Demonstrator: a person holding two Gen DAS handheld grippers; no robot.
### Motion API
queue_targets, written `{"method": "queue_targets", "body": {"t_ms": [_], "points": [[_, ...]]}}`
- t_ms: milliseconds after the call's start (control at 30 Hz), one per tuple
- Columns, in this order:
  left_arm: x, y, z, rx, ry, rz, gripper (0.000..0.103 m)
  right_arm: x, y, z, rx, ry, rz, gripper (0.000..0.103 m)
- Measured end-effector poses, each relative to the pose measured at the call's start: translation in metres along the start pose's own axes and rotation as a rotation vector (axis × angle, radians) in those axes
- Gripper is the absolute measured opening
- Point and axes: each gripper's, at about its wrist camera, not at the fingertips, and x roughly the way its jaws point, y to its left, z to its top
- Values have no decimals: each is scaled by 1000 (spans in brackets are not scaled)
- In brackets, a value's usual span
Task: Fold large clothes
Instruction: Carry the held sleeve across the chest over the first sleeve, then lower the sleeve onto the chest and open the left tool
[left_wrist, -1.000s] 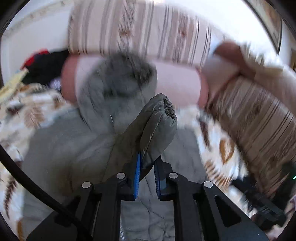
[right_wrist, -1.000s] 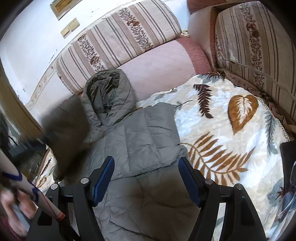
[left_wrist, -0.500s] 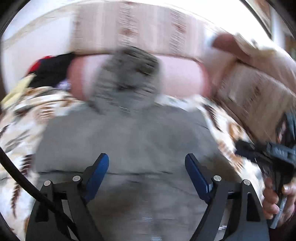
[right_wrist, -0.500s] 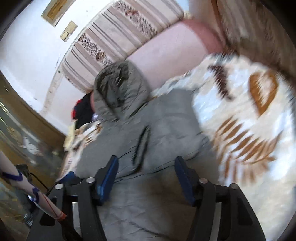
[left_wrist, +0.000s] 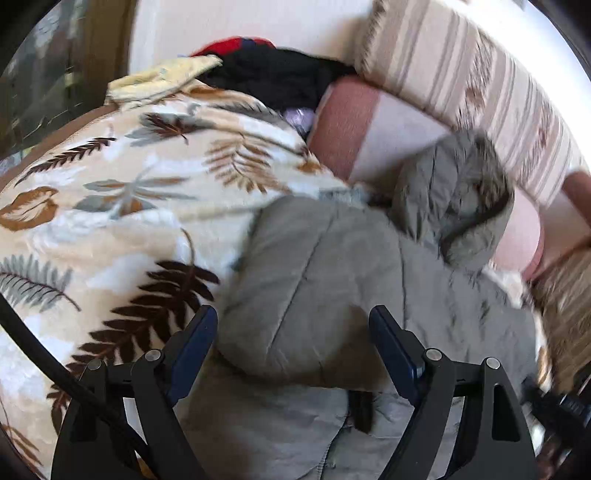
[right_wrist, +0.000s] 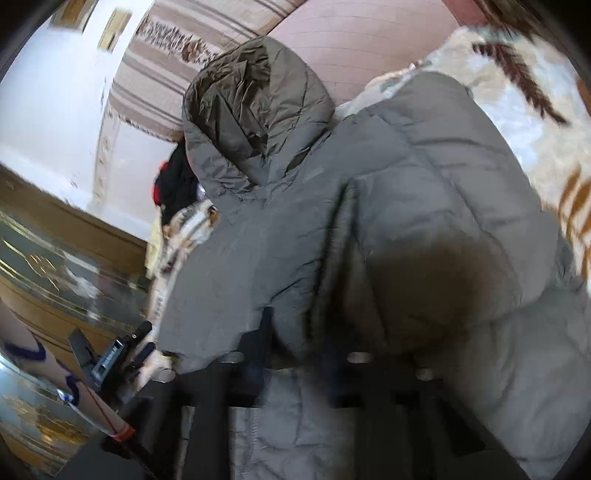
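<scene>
**Grey jacket lying on the leaf blanket, one gripper open, the other closing**

A grey padded jacket (left_wrist: 332, 280) is lying spread on a leaf-patterned blanket (left_wrist: 122, 206), and everything here is placed from that jacket.

In the left wrist view, the blanket is running out to the left of the jacket. Beyond the jacket's far left, a pile of black and red clothes (left_wrist: 273, 70) is sitting by the wall. The jacket's hood (left_wrist: 454, 199) is resting at its far end against a pink cushion (left_wrist: 351, 125), with a striped back cushion (left_wrist: 480, 85) rising behind it. The left gripper (left_wrist: 293, 332) is hovering over the near part of the jacket with its jaws standing wide apart, gripping nothing; a folded sleeve is showing between and beyond the fingers.

In the right wrist view, the other gripper is showing at the jacket's lower left edge. The right gripper (right_wrist: 295, 350) is sitting low at the jacket's near edge, badly blurred, its jaws closing with a fold of the jacket between them; whether the pads are already pressing on the cloth I cannot tell. The blanket is showing past the jacket's right side.
</scene>
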Motion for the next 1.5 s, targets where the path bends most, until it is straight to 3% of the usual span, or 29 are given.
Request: {"method": "queue_targets", "body": {"t_ms": [133, 333, 467, 567, 633, 700, 800, 867, 1000, 1167, 1233, 1367, 1500], "points": [[24, -22, -16, 123, 68, 115, 84, -18, 13, 3, -95, -84, -192, 20], [27, -36, -28, 175, 74, 149, 84, 8, -8, -2, -86, -23, -329, 19], [0, -45, -25, 203, -28, 142, 84, -2, -6, -2, -96, -48, -346, 19], [-17, -56, -24, 224, -90, 106, 84, -23, 7, 0, -139, -122, -358, 19], [-16, -64, -24, 250, -85, 81, 84, -41, 13, 2, -150, -178, -382, 18], [-6, -72, -29, 288, -58, 108, 84, -49, 16, 2, -163, -204, -421, 18], [22, -76, -39, 329, 42, 156, 84, -32, 2, 3, -128, -141, -466, 19], [23, -74, -39, 315, 46, 151, 84, -13, -15, 2, -86, -63, -472, 22], [15, -71, -34, 291, 22, 141, 84, -22, -13, 6, -65, -70, -452, 32], [-15, -85, -31, 289, -88, 92, 84, -58, 23, -4, -163, -288, -567, 39], [-22, -98, -35, 309, -121, 68, 84, -63, 36, -5, -222, -354, -541, 41], [-11, -119, -47, 370, -78, 53, 84, -38, 45, -6, -300, -269, -401, 43], [15, -124, -58, 407, -4, 104, 84, -4, 30, -7, -327, -146, -463, 43]]}}
